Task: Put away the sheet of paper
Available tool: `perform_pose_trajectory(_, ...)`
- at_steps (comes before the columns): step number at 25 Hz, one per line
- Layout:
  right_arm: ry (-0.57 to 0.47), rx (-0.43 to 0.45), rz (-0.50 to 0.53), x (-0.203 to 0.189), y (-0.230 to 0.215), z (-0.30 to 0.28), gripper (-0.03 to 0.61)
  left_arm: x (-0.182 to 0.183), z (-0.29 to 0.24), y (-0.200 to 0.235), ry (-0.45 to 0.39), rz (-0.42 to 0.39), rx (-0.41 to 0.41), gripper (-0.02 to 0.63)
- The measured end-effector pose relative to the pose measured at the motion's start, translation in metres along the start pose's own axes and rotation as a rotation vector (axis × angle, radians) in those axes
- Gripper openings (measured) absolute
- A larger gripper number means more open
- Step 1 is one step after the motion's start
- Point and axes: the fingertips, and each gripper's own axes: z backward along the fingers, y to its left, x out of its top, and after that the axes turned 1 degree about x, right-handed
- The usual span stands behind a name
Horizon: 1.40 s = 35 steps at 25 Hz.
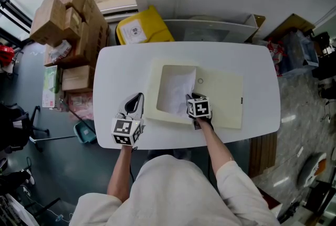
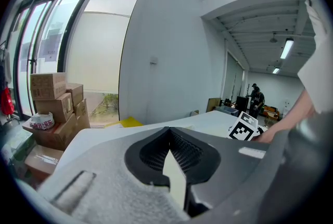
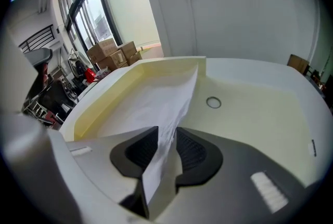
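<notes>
- White counter (image 1: 121, 67) w/ a flat cream tray (image 1: 223, 99) lying in the middle, long side across the person's front.
- Tray has a sunken compartment in its left part. The right part is a flat cream surface w/ a small ring (image 1: 200, 81) near the compartment's edge.
- Sheet of paper (image 1: 176, 88) is white, a bit rumpled, and lies inside the sunken compartment, filling most of it.
- Right claw (image 1: 191, 100) is at the compartment's near-right corner, marker cube on top, pointing away from the person.
- Right gripper view: claw (image 3: 167, 132) stands narrow, part-way apart. The near edge of the paper (image 3: 156, 108) rises on its edge betw. the two dark pads, w/ slack on the right side, not clamped. The rest of the sheet runs fwd into the tray (image 3: 260, 114); ring (image 3: 213, 102) sits just right of it.
- Left claw (image 1: 137, 99) is on the counter just left of the tray, apart from paper.
- Left gripper view: claw (image 2: 169, 132) closed, tips meeting, holding nothing. Counter (image 2: 119, 132) is ahead, and the right gripper's marker cube (image 2: 243, 128) shows at right.
- Off the counter: stacked cardboard boxes (image 1: 63, 15) on the floor far left, yellow bin (image 1: 142, 25) behind the counter's far edge.
- A person (image 2: 256, 97) stands far back in the room, seen in the left gripper view.
</notes>
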Motion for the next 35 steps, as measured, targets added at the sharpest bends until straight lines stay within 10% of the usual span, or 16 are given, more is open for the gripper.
perform_pose_trajectory(11,-0.066,-0.006,0.012,-0.001,-0.009,0.01,0.221,0.0,0.0,-0.005,0.0,-0.004,-0.005,0.005)
perform_pose_trajectory(24,-0.279,-0.104,0.033,0.02,-0.027,0.081,0.002,0.004,-0.001,-0.024,-0.017,-0.019,-0.03,0.005)
perform_pose_trajectory(35,-0.472,-0.168,0.049,0.035,-0.037,0.16,0.0,0.017,0.005,-0.043,-0.05,-0.041,-0.052,0.005)
